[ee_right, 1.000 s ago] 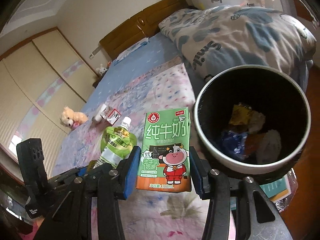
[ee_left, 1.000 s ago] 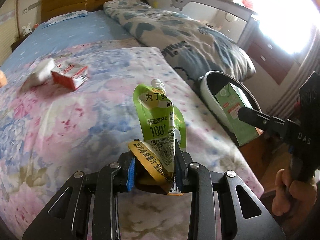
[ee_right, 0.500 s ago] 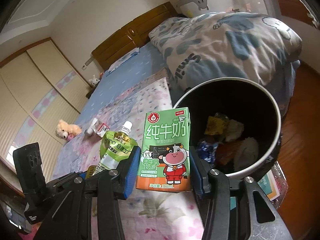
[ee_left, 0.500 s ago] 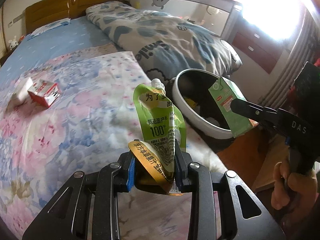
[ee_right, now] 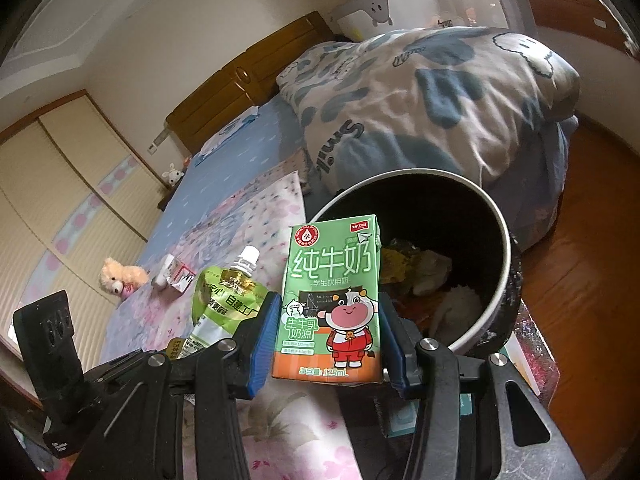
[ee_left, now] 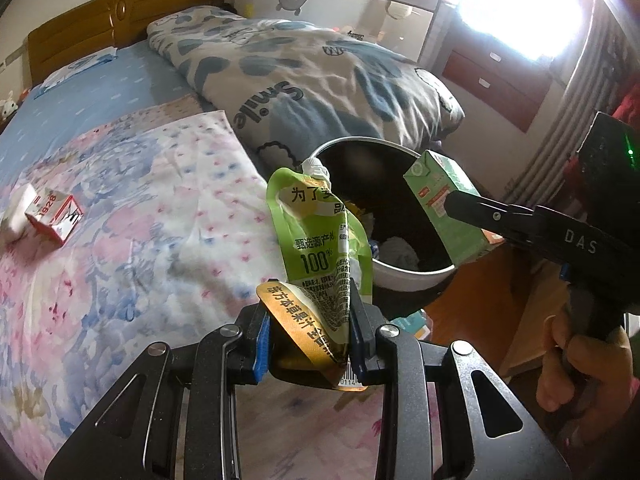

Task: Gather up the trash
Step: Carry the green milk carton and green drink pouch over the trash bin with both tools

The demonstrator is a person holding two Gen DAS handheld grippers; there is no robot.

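My left gripper point(ee_left: 310, 336) is shut on a green juice pouch point(ee_left: 320, 240) with a white spout, held upright over the bed's right edge. My right gripper point(ee_right: 328, 340) is shut on a green milk carton point(ee_right: 332, 300) and holds it at the near rim of the trash bin point(ee_right: 502, 248). The carton point(ee_left: 444, 204) and the bin point(ee_left: 404, 276) also show in the left wrist view, to the right of the pouch. The bin is black inside and holds several scraps. The pouch point(ee_right: 224, 300) shows left of the carton in the right wrist view.
A red and white small carton point(ee_left: 54, 216) and a white box point(ee_left: 16, 212) lie on the floral bed cover point(ee_left: 140, 220) at the left. A folded duvet point(ee_left: 320, 80) lies behind the bin. A teddy bear point(ee_right: 118, 278) sits on the bed. Wooden floor point(ee_right: 580, 248) lies right of the bin.
Both grippers have moved toward the trash bin with their loads. The bin is now closer and larger in both views, and the small red carton has slid further left.
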